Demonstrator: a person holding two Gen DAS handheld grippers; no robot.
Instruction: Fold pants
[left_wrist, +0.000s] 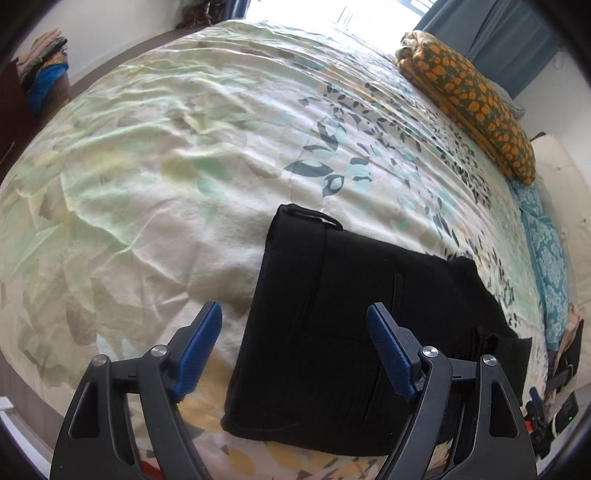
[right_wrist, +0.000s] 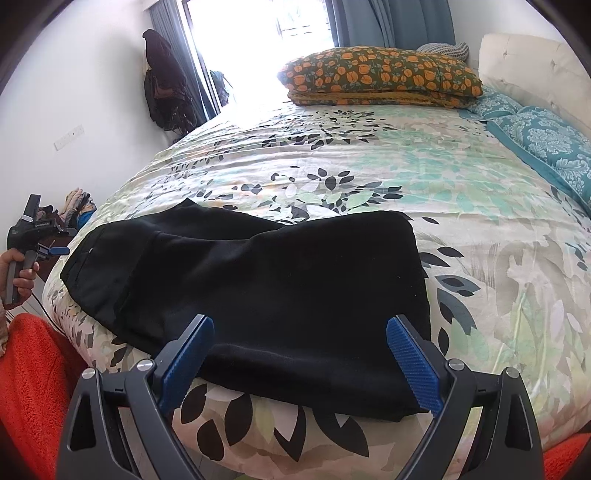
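Bed (right_wrist: 369, 177) with leaf-print cover, window and blue curtains (right_wrist: 391, 22) behind, bright. Black pants (right_wrist: 258, 280) flat on near edge of bed, folded over, waistband end with belt loop toward the left side. Orange-flowered quilt (right_wrist: 384, 77) folded at far side by the headboard, well apart from pants; teal pillows (right_wrist: 543, 140) beside it. Left gripper (left_wrist: 295, 317) above waistband end, jaws wide apart, nothing pinched; right pad (left_wrist: 391, 354) over black cloth, left pad over bare cover. Right gripper (right_wrist: 299, 332) low over near hem edge, jaws wide apart, cloth between them but not clamped. Hand (right_wrist: 22, 273) on left gripper's handle at left edge of right view. Clothes pile (left_wrist: 44, 62) on dark shelf by wall.
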